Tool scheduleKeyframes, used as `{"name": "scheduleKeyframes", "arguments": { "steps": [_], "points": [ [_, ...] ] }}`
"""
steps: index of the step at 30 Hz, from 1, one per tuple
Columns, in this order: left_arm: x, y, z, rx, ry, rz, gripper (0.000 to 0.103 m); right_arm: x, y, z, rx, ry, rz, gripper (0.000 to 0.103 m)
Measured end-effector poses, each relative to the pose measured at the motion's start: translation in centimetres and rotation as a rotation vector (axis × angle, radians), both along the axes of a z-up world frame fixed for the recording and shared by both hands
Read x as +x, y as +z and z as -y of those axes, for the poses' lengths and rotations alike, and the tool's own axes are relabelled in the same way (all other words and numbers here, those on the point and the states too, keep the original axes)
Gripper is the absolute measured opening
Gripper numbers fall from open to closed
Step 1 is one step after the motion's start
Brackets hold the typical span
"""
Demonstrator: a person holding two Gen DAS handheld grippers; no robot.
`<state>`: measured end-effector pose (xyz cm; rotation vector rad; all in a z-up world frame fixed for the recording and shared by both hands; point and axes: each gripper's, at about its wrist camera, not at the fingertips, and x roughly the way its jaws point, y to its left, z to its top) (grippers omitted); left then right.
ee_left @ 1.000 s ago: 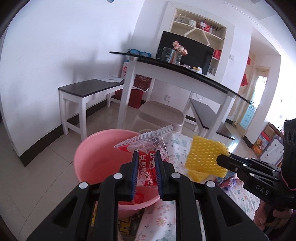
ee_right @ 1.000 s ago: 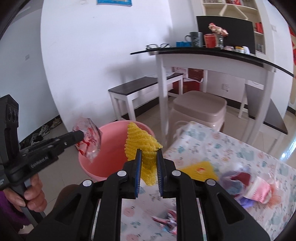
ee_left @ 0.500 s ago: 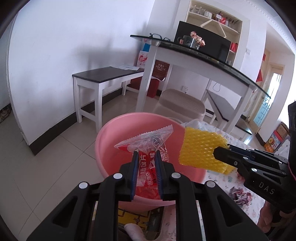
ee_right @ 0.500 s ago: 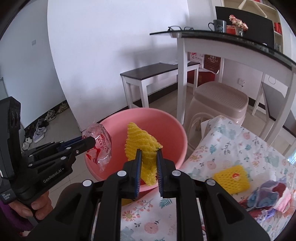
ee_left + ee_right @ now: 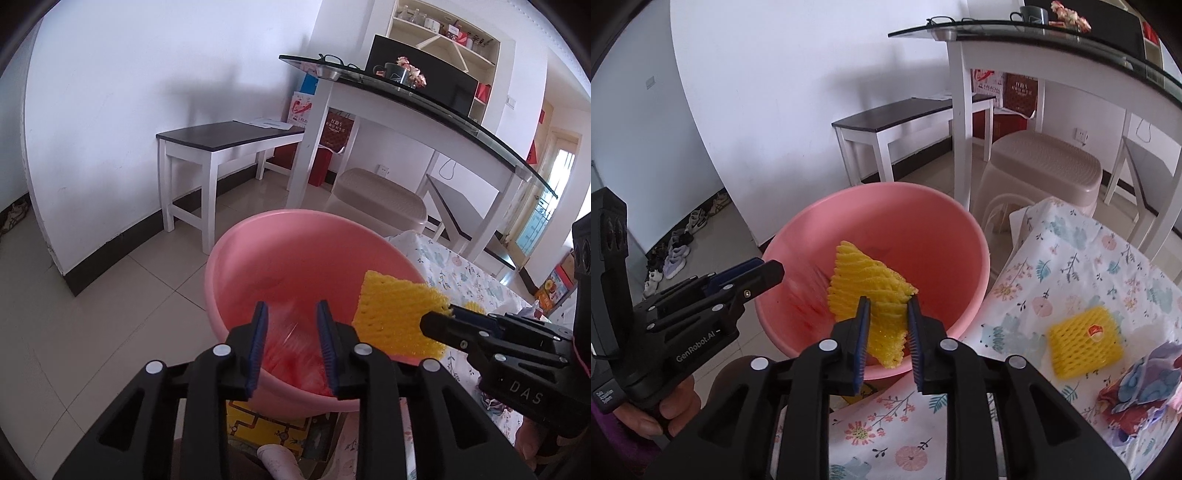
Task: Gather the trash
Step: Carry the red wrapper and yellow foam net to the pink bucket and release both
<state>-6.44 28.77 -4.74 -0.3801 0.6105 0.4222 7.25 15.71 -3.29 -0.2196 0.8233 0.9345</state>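
Left gripper (image 5: pixel 291 339) fingers spread wide over pink basin (image 5: pixel 280 266), blurred red wrapper (image 5: pixel 291 354) between them, right gripper (image 5: pixel 886 332) fingers around yellow foam net (image 5: pixel 868 284), apparently loosened.

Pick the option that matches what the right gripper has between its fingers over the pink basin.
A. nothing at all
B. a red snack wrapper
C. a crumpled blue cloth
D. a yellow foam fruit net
D: in the right wrist view the right gripper has the yellow foam fruit net between its fingers, hanging over the pink basin; the jaws look partly parted, so a firm grip cannot be told.
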Motion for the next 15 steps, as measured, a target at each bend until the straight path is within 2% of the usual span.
{"name": "scheduleKeyframes", "arguments": {
  "steps": [5,7,15],
  "points": [
    [0.07,0.20,-0.04,-0.007,0.008,0.001,0.031,-0.01,-0.06,0.04,0.002,-0.002,-0.002,0.027],
    [0.02,0.19,-0.07,-0.009,0.008,0.002,0.035,0.02,0.00,0.15,0.007,-0.001,-0.006,0.031],
    [-0.22,0.71,0.75,-0.015,-0.019,0.013,0.036,-0.52,0.49,0.94,0.024,-0.007,0.004,0.031]
  ]
}}
